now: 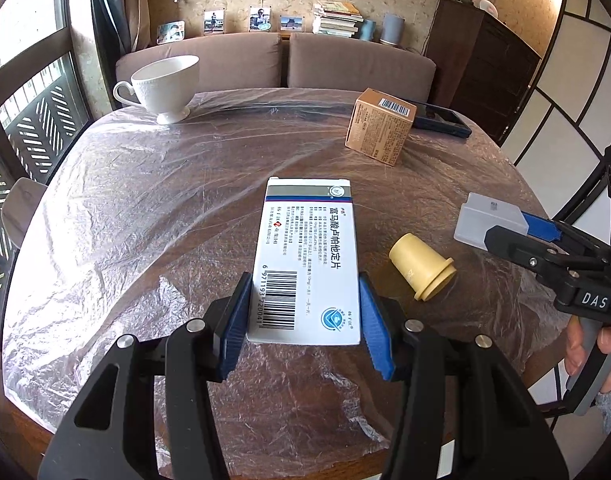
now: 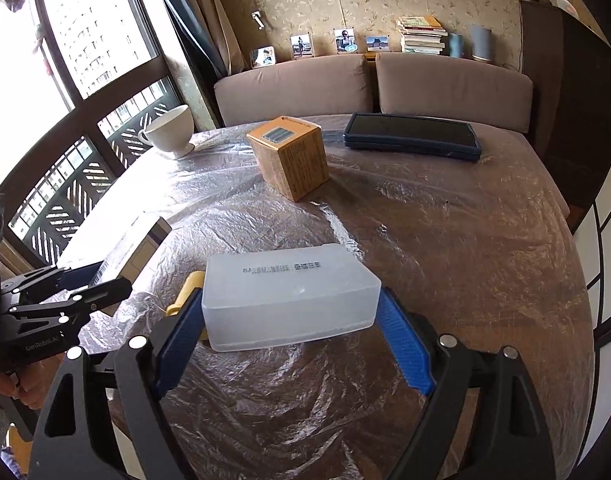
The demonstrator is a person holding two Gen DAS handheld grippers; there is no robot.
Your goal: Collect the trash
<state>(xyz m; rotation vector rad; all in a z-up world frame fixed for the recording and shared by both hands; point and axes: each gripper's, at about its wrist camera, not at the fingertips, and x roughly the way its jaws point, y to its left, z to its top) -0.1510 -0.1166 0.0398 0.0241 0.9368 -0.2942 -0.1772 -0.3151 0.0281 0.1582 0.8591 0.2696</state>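
Observation:
My left gripper [image 1: 304, 292] is shut on a white medicine box [image 1: 309, 232] with a barcode, its blue pads pressing the box's two long sides near the close end. My right gripper [image 2: 289, 308] is shut on a translucent plastic box [image 2: 289, 280], one blue pad on each short end. In the left wrist view the right gripper [image 1: 501, 226] and its plastic box [image 1: 485, 216] come in from the right. In the right wrist view the left gripper [image 2: 99, 280] and medicine box [image 2: 133, 248] are at the left. A small yellow cup [image 1: 421, 266] lies on its side between them, partly hidden in the right wrist view [image 2: 185, 292].
The round table [image 1: 165, 200] is covered in wrinkled clear film. A brown cardboard box [image 2: 291, 156] stands mid-far, with a dark blue flat case [image 2: 413, 136] behind it. At the far left is a white teacup [image 2: 171, 132]. A brown sofa [image 1: 245, 60] runs along the far edge.

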